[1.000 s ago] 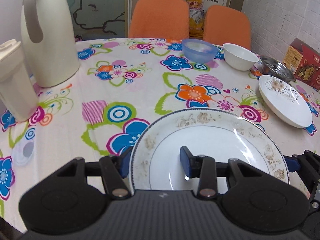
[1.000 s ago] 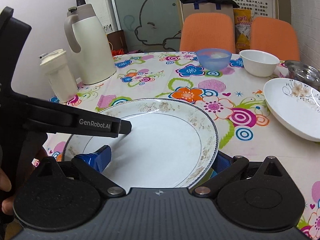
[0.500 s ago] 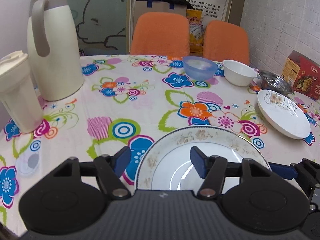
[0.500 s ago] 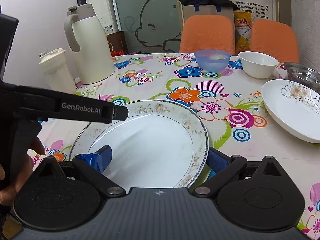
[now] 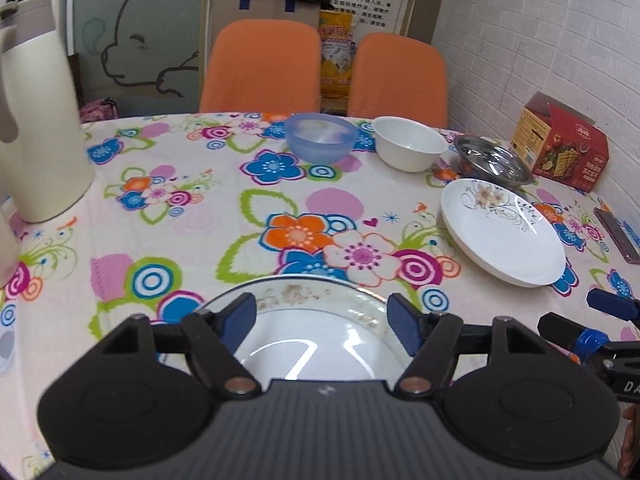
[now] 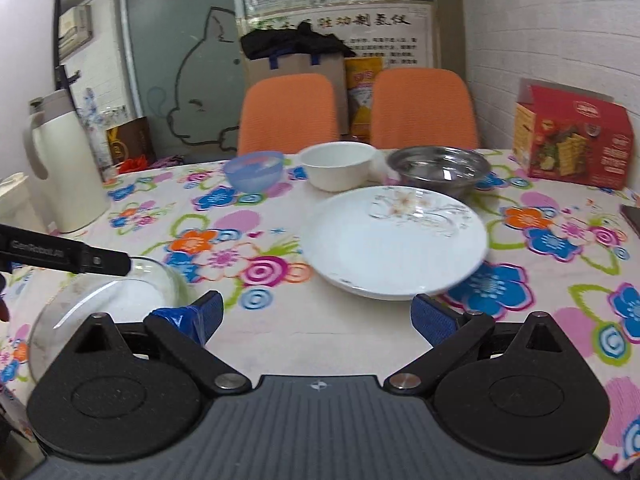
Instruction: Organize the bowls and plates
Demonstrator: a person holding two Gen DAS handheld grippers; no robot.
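Right, your left gripper (image 5: pixel 322 316) sat spread wide over the gold-rimmed plate (image 5: pixel 316 344), one blue pad on either side of its far rim and neither one touching it, so nothing was held. That plate lay flat on the flowered tablecloth (image 5: pixel 200 216), nearest to you of all the dishes. Your right gripper (image 6: pixel 316 316) was spread just as wide and held nothing; it hung over bare cloth, with the gold-rimmed plate off beside its left finger (image 6: pixel 202 316). Just beyond its fingertips lay the white floral plate (image 6: pixel 394 244), flat on the cloth and to the right of the gold-rimmed one. Behind the white floral plate the steel bowl (image 6: pixel 438 168) sat so close that I couldn't tell whether they touched. The white bowl (image 6: pixel 338 164) stood left of the steel one, and the blue bowl (image 6: pixel 254 170) left of that, the three in a row along the far edge. Well off to the left of the gold-rimmed plate stood the cream thermos jug (image 6: pixel 64 168). A red carton (image 6: pixel 572 138) sat to the right of the steel bowl, by the wall. Two orange chairs (image 6: pixel 290 112) stood beyond the bowls.
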